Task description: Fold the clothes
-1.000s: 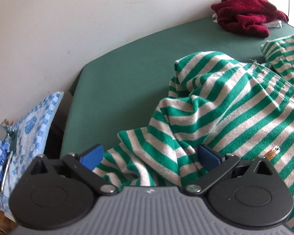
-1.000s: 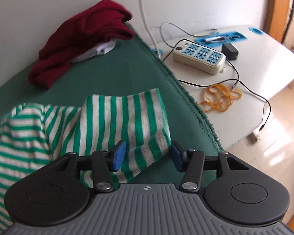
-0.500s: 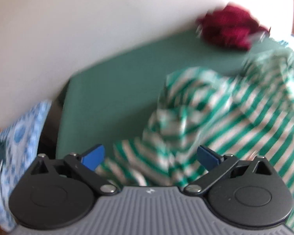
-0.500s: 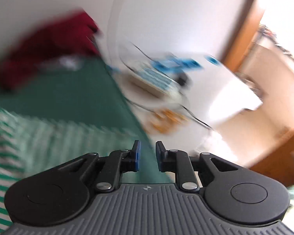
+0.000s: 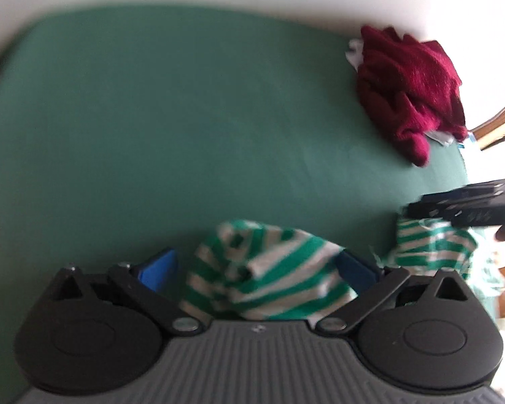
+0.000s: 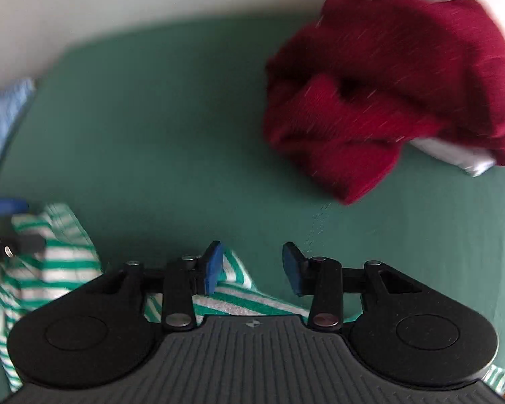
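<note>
The green-and-white striped shirt [image 5: 269, 276] lies bunched on the green sheet [image 5: 185, 118]. My left gripper [image 5: 257, 269] stands wide open over it. A fold rises between its blue pads, and the left pad is clear of the cloth. My right gripper [image 6: 252, 266] points down at the sheet with its jaws opening. Bare sheet shows in the gap, and a striped edge [image 6: 232, 289] runs under its left finger. More striped cloth [image 6: 43, 269] lies to the left, beneath the left gripper's blue pad [image 6: 6, 207].
A crumpled dark red garment [image 6: 387, 84] with a white piece [image 6: 454, 155] under it lies at the far right of the sheet. A blue checked cloth [image 6: 3, 114] hangs off the left edge. A white wall backs the sheet.
Both views have swung toward the wall and the red garment. The power strip and white desk have left the right view. The right jaws narrowed, then widened. The shirt now lies bunched closer.
</note>
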The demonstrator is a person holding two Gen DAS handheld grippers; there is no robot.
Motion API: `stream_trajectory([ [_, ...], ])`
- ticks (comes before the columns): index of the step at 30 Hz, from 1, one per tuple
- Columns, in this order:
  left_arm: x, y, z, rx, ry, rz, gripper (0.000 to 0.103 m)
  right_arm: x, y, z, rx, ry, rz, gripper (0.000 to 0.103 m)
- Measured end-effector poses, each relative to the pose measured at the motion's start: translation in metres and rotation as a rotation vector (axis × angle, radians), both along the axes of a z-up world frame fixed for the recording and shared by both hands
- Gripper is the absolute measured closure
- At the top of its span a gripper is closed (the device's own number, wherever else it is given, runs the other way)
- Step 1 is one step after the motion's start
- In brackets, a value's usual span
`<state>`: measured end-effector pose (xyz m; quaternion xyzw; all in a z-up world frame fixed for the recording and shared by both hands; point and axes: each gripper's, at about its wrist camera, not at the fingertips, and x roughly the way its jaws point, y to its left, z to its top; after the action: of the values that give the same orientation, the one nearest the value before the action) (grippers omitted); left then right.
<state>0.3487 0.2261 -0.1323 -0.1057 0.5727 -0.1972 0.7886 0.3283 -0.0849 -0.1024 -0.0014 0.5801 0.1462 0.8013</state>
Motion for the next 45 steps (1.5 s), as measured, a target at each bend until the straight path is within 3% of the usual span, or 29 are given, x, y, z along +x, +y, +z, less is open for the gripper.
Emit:
stream_trajectory([
  [4, -0.003, -0.016, -0.006, 0.024, -0.016, -0.028, 0.001, 0.008, 0.014, -0.014, -0.040, 0.050, 0.081, 0.067],
  [6, -0.005, -0.023, -0.005, 0.040, -0.047, -0.025, 0.007, 0.009, 0.015, -0.016, -0.026, 0.066, 0.099, 0.078],
  [8, -0.009, -0.032, -0.001, 0.049, -0.087, -0.060, 0.035, 0.007, 0.014, -0.013, -0.005, 0.053, 0.108, 0.088],
  [10, -0.012, -0.037, 0.002, 0.053, -0.100, -0.092, 0.072, 0.005, 0.011, -0.008, 0.025, 0.030, 0.109, 0.091],
  [12, -0.017, -0.038, 0.014, 0.032, -0.146, -0.081, 0.086, -0.002, 0.002, 0.008, 0.096, -0.047, 0.079, 0.092],
  [15, -0.050, -0.037, 0.052, 0.063, -0.378, -0.059, 0.086, -0.023, -0.014, 0.039, 0.227, -0.203, 0.046, 0.095],
  [19, -0.140, -0.047, 0.091, 0.161, -0.733, -0.175, 0.086, -0.080, -0.036, 0.070, 0.313, -0.388, 0.102, 0.103],
  [21, -0.190, -0.050, 0.093, 0.176, -0.794, -0.264, 0.084, -0.109, -0.047, 0.084, 0.349, -0.471, 0.134, 0.103],
  [22, -0.210, -0.050, 0.089, 0.167, -0.785, -0.305, 0.079, -0.122, -0.051, 0.086, 0.353, -0.485, 0.148, 0.103],
  [24, -0.238, -0.051, 0.074, 0.165, -0.714, -0.388, 0.067, -0.145, -0.055, 0.075, 0.294, -0.412, 0.166, 0.103],
  [27, -0.247, -0.060, 0.050, 0.246, -0.653, -0.465, 0.067, -0.155, -0.050, 0.059, 0.165, -0.396, 0.147, 0.094],
  [29, -0.226, -0.060, 0.051, 0.239, -0.640, -0.433, 0.059, -0.136, -0.046, 0.053, 0.183, -0.396, 0.093, 0.086],
  [30, -0.210, -0.057, 0.055, 0.213, -0.630, -0.387, 0.038, -0.124, -0.042, 0.051, 0.208, -0.393, 0.067, 0.069],
  [31, -0.194, -0.055, 0.058, 0.191, -0.622, -0.338, 0.022, -0.110, -0.037, 0.048, 0.221, -0.389, 0.040, 0.061],
  [32, -0.173, -0.052, 0.060, 0.189, -0.624, -0.267, 0.015, -0.097, -0.030, 0.044, 0.209, -0.380, 0.013, 0.056],
  [33, -0.151, -0.050, 0.062, 0.186, -0.616, -0.201, 0.006, -0.086, -0.022, 0.039, 0.199, -0.361, -0.005, 0.057],
  [37, -0.072, -0.041, 0.043, 0.149, -0.360, -0.050, 0.006, -0.042, -0.004, 0.016, 0.112, -0.249, -0.087, 0.058],
  [38, -0.054, -0.039, 0.030, 0.114, -0.255, -0.026, 0.007, -0.033, -0.002, 0.010, 0.088, -0.206, -0.100, 0.058],
  [39, -0.037, -0.038, 0.017, 0.082, -0.157, 0.000, 0.011, -0.026, 0.001, 0.004, 0.078, -0.172, -0.096, 0.058],
  [40, -0.030, -0.035, 0.008, 0.068, -0.110, 0.036, 0.019, -0.020, 0.004, -0.001, 0.067, -0.138, -0.092, 0.058],
  [42, -0.026, -0.034, 0.006, 0.048, -0.129, 0.071, 0.021, -0.013, 0.014, -0.010, 0.021, -0.094, -0.061, 0.059],
  [44, -0.025, -0.042, 0.010, 0.057, -0.160, 0.036, 0.042, -0.013, 0.027, -0.013, -0.062, -0.097, -0.016, 0.063],
  [45, -0.026, -0.047, 0.010, 0.058, -0.161, 0.012, 0.062, -0.014, 0.031, -0.013, -0.084, -0.103, 0.000, 0.069],
])
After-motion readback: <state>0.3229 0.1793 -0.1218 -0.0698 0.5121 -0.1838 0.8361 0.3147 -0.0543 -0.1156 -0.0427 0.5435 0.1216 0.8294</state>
